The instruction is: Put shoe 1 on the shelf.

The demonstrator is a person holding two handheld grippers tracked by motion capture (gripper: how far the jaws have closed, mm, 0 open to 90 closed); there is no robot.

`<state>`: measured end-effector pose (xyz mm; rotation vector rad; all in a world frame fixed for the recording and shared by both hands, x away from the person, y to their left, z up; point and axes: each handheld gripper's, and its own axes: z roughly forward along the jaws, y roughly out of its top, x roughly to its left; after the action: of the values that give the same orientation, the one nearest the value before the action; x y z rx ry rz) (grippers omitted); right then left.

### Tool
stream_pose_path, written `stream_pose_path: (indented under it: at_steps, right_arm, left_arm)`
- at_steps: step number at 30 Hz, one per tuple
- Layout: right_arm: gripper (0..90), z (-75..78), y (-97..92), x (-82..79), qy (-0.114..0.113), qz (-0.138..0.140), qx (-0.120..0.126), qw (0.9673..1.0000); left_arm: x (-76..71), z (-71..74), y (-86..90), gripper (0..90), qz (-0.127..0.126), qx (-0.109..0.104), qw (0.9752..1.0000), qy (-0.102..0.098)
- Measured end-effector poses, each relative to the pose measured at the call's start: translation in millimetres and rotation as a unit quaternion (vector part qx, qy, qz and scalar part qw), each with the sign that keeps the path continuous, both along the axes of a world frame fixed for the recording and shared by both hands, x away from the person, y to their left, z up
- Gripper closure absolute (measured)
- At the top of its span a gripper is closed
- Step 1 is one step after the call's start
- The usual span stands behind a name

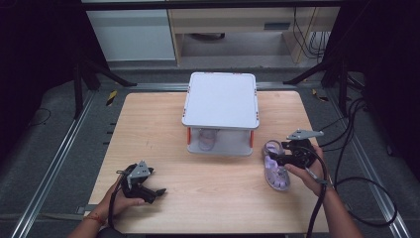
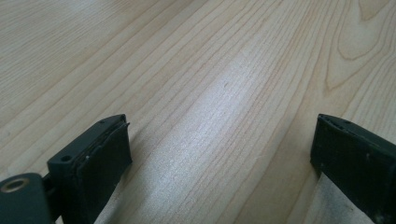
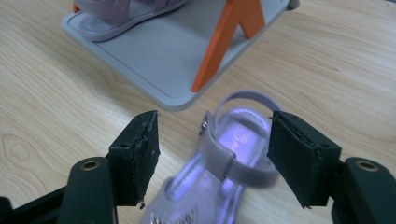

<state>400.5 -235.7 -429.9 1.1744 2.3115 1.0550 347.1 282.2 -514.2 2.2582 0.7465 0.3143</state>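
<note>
We have the two-tier rack (image 1: pixel 221 100) mid-table, one sandal already on its lower shelf (image 3: pixel 154 51). The loose purple sandal (image 1: pixel 275 168) lies just beside the rack's right front corner, long axis running toward us. Our right gripper (image 3: pixel 212 154) is the near one, jaws apart and straddling its ankle strap (image 3: pixel 243 170), not pinching. Left gripper (image 2: pixel 219 154) gapes over bare table (image 2: pixel 210 70), well apart.

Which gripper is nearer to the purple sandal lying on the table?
Right. The right gripper has its jaws either side of the purple sandal, pads not pressing. The left gripper is far across the table, jaws open over bare wood.
</note>
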Motion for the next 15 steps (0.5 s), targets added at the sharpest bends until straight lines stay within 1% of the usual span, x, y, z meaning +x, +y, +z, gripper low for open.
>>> stream_pose_path:
  at_steps: [1,3,4,5,6,7,8,10,11,12,13,14,15]
  right_arm:
    - [36.8,-1.6,4.1,2.7,0.005,0.002,-0.005,1.0]
    - [37.4,-7.1,12.5,8.6,0.018,0.01,-0.006,0.9998]
    - [37.4,-7.1,12.5,8.6,0.018,0.01,-0.006,0.9998]
    - [37.4,-9.3,16.9,10.6,0.024,0.01,-0.017,0.9995]
    - [40.3,-13.9,24.2,15.9,0.032,0.0,-0.038,0.9988]
    - [40.3,-13.9,24.2,15.9,0.032,0.0,-0.038,0.9988]
    - [40.9,-16.6,26.6,19.5,0.038,-0.002,-0.039,0.9985]
    - [43.6,-22.4,31.2,26.6,0.047,-0.014,-0.058,0.9971]
    - [45.7,-25.3,32.7,30.1,0.053,-0.018,-0.063,0.9965]
    - [52.3,-31.3,35.2,36.2,0.067,-0.019,-0.074,0.9948]
    - [52.3,-31.3,35.2,36.2,0.067,-0.019,-0.074,0.9948]
    - [58.6,-33.4,36.4,37.9,0.072,-0.019,-0.078,0.9941]
    - [64.3,-34.8,37.3,38.6,0.084,-0.01,-0.073,0.9937]
  left_arm:
    - [0.1,0.0,0.1,3.7,-0.001,0.0,1.0,0.0]
    - [0.1,0.0,0.1,3.6,0.0,0.0,1.0,0.0]
    - [0.1,0.0,0.1,3.6,0.0,0.0,1.0,0.0]
    - [0.1,0.0,0.0,3.6,0.0,0.0,1.0,0.0]
    - [0.1,0.0,0.0,3.6,0.0,0.0,1.0,0.0]
    - [0.1,0.0,0.0,3.6,0.0,0.0,1.0,0.0]
    - [0.1,0.0,0.0,3.6,0.0,0.0,1.0,0.0]
    - [0.1,0.0,0.0,3.6,0.0,0.0,1.0,0.0]
    - [0.1,0.0,0.0,3.6,0.0,0.0,1.0,0.0]
    - [0.1,0.0,0.0,3.6,0.0,0.0,1.0,0.0]
    - [0.1,0.0,0.1,3.6,0.0,0.0,1.0,0.0]
    - [0.2,0.0,0.1,3.6,-0.001,0.0,1.0,0.0]
    - [0.2,0.0,0.0,3.6,-0.001,0.0,1.0,0.0]
